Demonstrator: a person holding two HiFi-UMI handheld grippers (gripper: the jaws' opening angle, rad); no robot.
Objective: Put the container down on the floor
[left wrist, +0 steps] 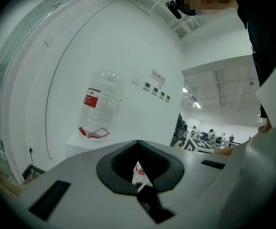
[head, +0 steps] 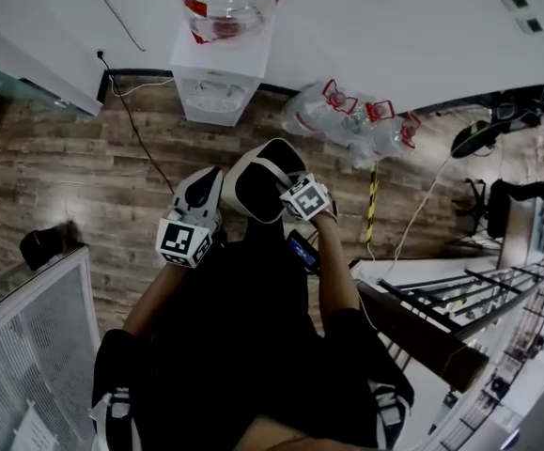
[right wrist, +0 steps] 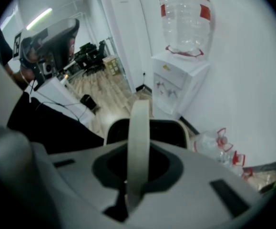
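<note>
Wood floor (head: pixel 55 186) w/ water dispenser (head: pixel 217 92), bottles (head: pixel 347 120), cable (head: pixel 138 134).

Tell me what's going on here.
A person holds a gripper in each hand. The right gripper is clamped on the pale handle of a container, which hangs above the wooden floor near a water cooler. The left gripper sits beside the container, shut and empty. The container isn't down yet.
</note>
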